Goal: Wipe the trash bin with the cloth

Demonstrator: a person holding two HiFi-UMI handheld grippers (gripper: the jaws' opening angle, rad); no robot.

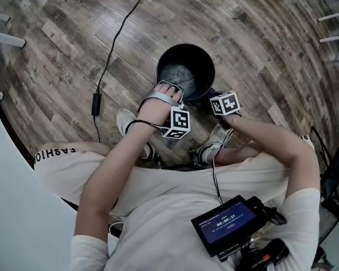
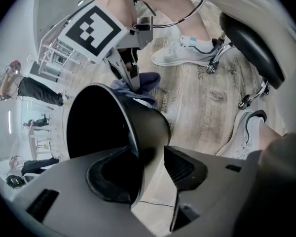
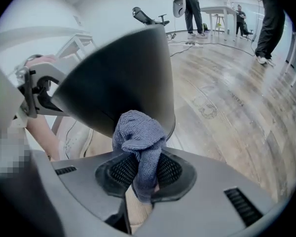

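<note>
Two tongs: left tongs [image 2: 151, 152] gape astride the trash bin [image 2: 144, 120] rim, right tongs [image 3: 140, 170] clamp the cloth [image 3: 138, 136].

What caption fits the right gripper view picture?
Right tool clamps a crumpled grey-blue cloth beside the black plastic bin.

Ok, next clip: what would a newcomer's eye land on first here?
First, the black trash bin standing on the wooden floor, just ahead of the seated person's feet in the head view. Next, the grey-blue cloth, bunched up and clamped in the right gripper at the bin's outer wall. The left gripper sits at the rim nearest the person, its jaws apart with the bin's wall between them.
</note>
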